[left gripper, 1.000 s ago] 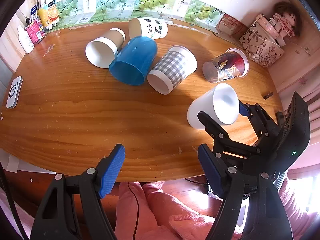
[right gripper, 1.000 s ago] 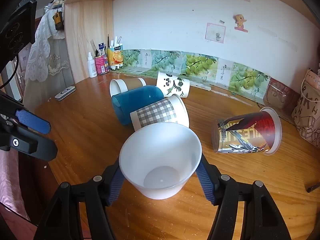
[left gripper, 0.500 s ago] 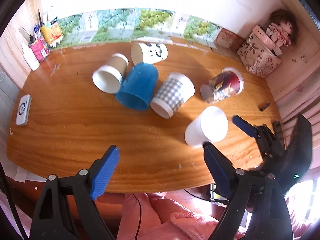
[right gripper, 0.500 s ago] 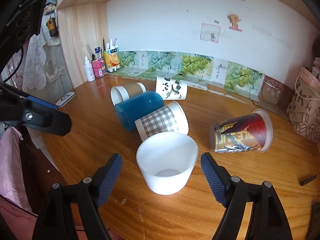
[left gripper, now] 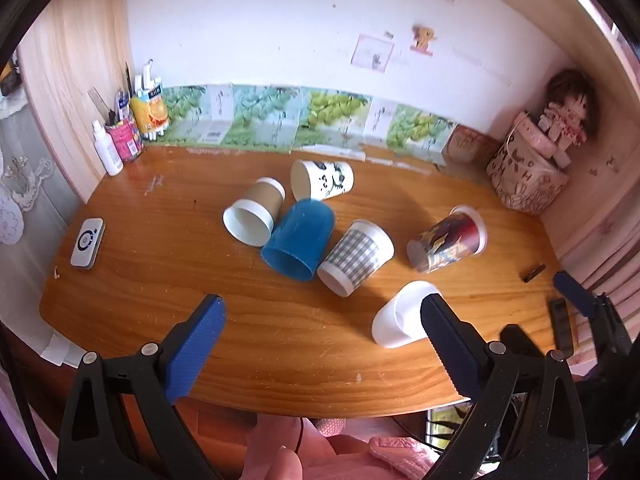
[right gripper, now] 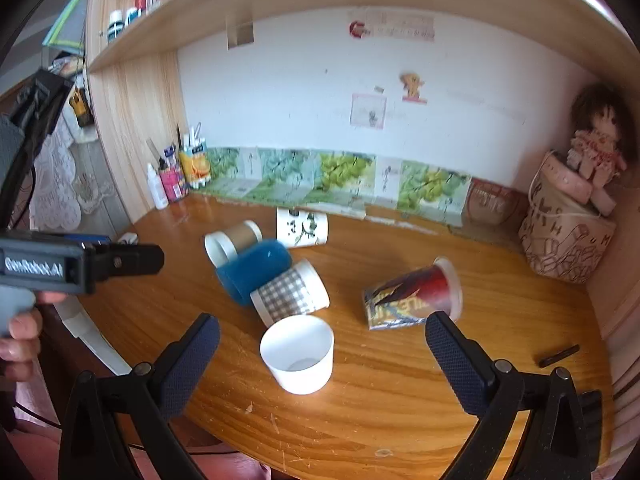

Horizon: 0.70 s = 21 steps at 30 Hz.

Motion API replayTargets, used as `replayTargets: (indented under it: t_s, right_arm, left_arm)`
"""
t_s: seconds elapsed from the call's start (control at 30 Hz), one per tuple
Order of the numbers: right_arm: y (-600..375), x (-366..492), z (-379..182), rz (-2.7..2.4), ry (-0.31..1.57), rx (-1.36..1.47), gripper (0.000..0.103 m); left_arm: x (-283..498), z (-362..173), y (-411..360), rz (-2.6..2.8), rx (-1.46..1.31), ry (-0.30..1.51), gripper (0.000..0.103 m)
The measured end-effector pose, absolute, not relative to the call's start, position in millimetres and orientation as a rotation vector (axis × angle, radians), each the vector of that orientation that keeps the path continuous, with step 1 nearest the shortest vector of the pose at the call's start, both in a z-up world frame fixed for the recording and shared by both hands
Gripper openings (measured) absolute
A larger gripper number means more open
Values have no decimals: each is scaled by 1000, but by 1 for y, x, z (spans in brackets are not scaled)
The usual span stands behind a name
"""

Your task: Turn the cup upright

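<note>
Hovering right hand-held gripper [right gripper: 322, 358], fingers spread wide

glossy wood table [right gripper: 400, 408], seemingly plastic white cup [right gripper: 298, 354]

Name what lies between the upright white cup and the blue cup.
The grey checked cup, on its side, lies between the white cup and blue cup; the right wrist view shows it.

A home desk nook: a worn wooden table [right gripper: 400, 400] against a white wall; at ten o'clock a pen pot [right gripper: 173, 184] and a bottle [right gripper: 158, 192]; above, a shelf [right gripper: 280, 4] of books; at three o'clock a rag doll [right gripper: 596, 148] on a bag [right gripper: 564, 240]; stickers [right gripper: 412, 88] on the wall.
</note>
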State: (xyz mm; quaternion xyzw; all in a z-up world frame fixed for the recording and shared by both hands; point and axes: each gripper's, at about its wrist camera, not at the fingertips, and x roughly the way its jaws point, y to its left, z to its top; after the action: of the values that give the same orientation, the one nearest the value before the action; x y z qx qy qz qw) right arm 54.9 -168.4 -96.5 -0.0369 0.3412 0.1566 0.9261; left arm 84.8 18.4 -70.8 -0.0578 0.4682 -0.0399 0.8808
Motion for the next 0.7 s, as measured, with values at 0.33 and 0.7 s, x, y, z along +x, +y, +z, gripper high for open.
replayTargets:
  t_s: [0.33, 0.7]
  right_arm:
    - [-193, 22, -31, 265, 603, -16, 103]
    - [-226, -13, -6, 176, 516, 185, 103]
  left_arm:
    - [64, -26, 9, -22, -210, 793, 102]
    - [31, 11, -13, 16, -188, 526, 102]
